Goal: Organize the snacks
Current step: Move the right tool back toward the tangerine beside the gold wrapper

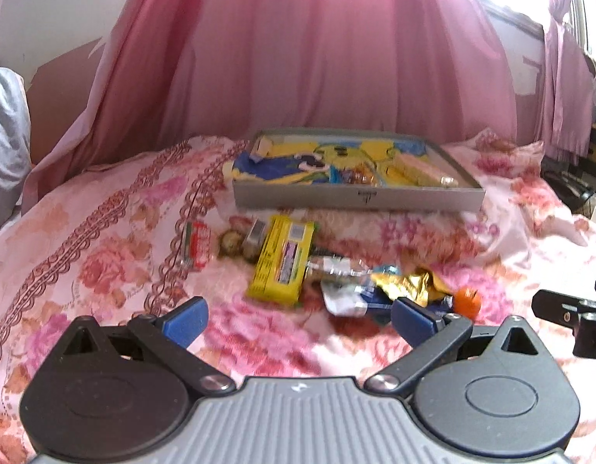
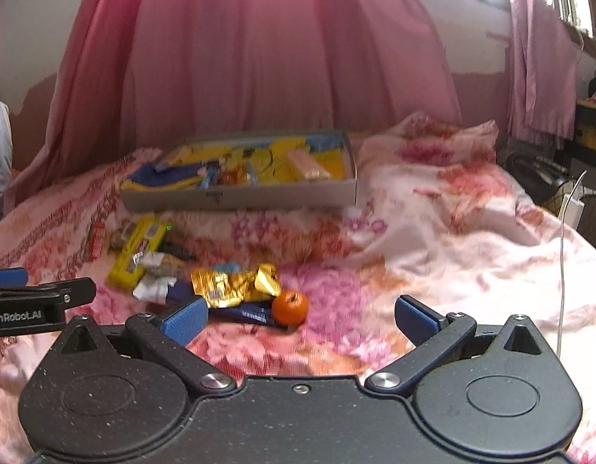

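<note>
Both tools hang low over the flowered bedspread (image 2: 433, 255), empty. The left gripper (image 1: 298, 319) has its blue pads spread wide with nothing between them, and the right gripper (image 2: 299, 317) is spread just as wide, also holding nothing.

Taking the orange fruit (image 2: 290, 306) as the mark: it lies nearest, just ahead of the right gripper. It looks firm and round, likely to roll on soft bedding, so a grip across its middle seems best. Touching it on the left is a dark blue packet (image 2: 247, 314), and just behind that a crumpled gold wrapper (image 2: 236, 285); both look light, thin and slippery, best pinched at a flat middle, not a loose corner. Further left lie white crinkled wrappers (image 2: 154, 288), then a yellow box (image 1: 282, 259), stiff and light, which I judge easiest to take across its narrow width. Beyond it are a red and green packet (image 1: 195, 245) and small round sweets (image 1: 232, 245).

Well behind the fruit sits the grey tray (image 1: 359, 199), already holding a few snacks on a yellow and blue lining.

The print on the packets is too blurred to read. Only "GenRobot.AI" on the left tool is legible, in the right wrist view.
</note>
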Demonstrator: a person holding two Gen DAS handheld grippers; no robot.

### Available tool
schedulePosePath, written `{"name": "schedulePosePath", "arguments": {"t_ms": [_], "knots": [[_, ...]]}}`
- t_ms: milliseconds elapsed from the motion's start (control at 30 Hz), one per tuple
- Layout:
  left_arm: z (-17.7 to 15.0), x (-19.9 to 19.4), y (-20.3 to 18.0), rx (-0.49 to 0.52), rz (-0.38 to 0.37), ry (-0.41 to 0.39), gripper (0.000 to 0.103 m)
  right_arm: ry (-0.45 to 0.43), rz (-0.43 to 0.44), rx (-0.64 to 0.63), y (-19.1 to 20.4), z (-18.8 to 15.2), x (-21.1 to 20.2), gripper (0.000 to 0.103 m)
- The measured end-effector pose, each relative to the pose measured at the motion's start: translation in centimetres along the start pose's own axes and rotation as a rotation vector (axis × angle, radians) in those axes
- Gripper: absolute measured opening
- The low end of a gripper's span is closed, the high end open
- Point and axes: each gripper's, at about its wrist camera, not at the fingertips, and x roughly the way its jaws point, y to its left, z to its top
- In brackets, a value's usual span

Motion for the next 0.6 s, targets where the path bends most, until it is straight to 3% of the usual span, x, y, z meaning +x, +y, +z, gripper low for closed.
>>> {"name": "schedulePosePath", "arguments": {"t_ms": [600], "knots": [[-0.9, 1.9, 0.2, 0.031, 0.004, 0.075, 0.103, 0.095, 0.042, -0.013, 0.7, -0.3, 1.7, 0.102]]}}
